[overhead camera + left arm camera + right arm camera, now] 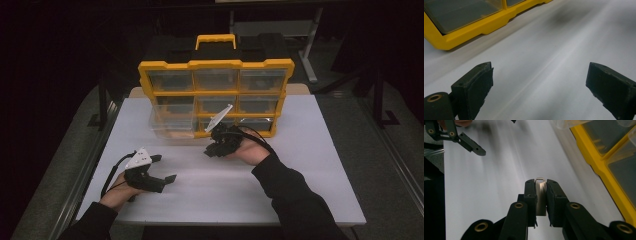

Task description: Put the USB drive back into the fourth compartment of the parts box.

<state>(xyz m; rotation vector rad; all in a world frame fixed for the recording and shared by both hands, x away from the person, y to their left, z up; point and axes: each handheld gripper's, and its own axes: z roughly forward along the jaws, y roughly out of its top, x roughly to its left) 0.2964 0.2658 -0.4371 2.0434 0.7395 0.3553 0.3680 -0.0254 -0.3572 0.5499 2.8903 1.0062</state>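
Right gripper view shows my right gripper with fingers closed on a small metal piece, near the organizer at the table's far edge. My left gripper hangs wide open, empty. I'd judge placing remains.

We look along our right gripper, whose black jaws pinch a small pale metal piece, its thin looped end poking just past the tips. Below lies the white table. At the right edge runs the yellow organizer with its clear drawers. Far off, top left, we see the left gripper, one dark finger reaching over the table.
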